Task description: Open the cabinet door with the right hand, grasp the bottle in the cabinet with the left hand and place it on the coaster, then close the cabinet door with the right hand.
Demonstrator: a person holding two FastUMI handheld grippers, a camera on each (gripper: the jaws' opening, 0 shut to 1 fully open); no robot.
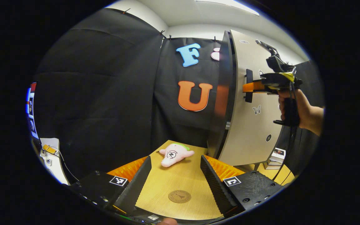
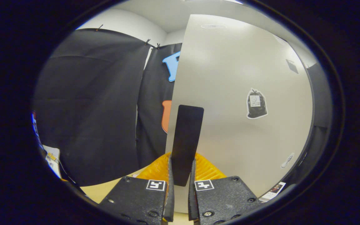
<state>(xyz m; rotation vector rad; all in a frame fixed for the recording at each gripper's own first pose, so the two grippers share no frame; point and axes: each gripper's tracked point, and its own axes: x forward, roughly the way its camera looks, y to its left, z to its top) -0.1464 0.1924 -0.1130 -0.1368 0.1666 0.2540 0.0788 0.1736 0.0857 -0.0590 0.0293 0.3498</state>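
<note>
The light wooden table [image 1: 195, 175] carries a pink plush toy [image 1: 175, 154] lying near its far edge, a round brown coaster [image 1: 179, 196] flat toward its near edge, and the pale cabinet [image 1: 248, 125] standing at its right side.

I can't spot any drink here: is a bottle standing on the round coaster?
No, the coaster lies bare on the wooden table.

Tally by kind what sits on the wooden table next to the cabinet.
Plush toy: 1
Round coaster: 1
Stack of books, at the right past the cabinet door: 1
Total: 3
</note>
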